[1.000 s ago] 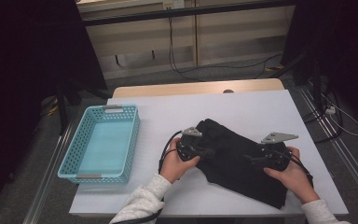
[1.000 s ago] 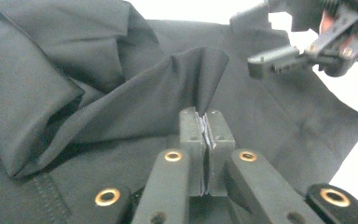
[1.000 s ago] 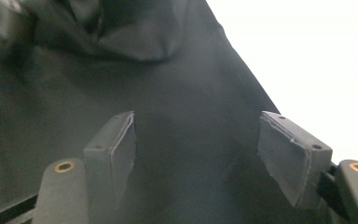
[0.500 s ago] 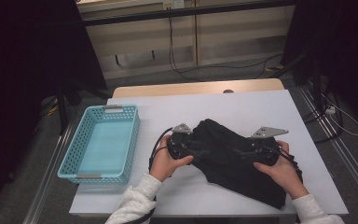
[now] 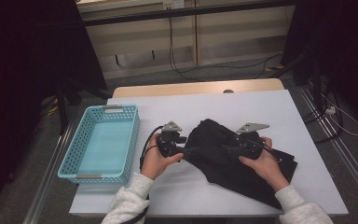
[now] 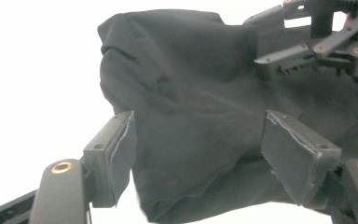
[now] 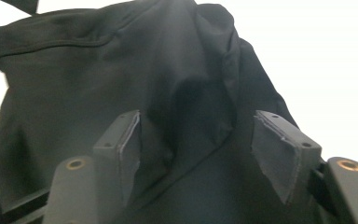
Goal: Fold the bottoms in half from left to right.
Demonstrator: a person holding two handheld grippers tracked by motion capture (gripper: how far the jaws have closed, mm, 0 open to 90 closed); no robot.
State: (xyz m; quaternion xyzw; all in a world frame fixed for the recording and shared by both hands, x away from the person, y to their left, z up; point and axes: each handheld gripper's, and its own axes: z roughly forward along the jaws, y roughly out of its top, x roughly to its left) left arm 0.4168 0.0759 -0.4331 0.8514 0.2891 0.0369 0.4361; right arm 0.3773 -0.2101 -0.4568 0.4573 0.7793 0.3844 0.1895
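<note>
Black cloth lies crumpled on white tabletop, centre-right of frame, w/ blue basket at left. Left tool has just been opening: jaws wide, cloth between, pads not pressing. Right tool has just been closing a bit, jaws apart over cloth, gripping nothing.

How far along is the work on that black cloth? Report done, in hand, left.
Done: the black cloth lies bunched on the white table.
In hand: left gripper and right gripper both stand open over it, pads gripping nothing; the left's jaws just opened.
Left: smoothing or folding; the blue basket holds nothing.
</note>
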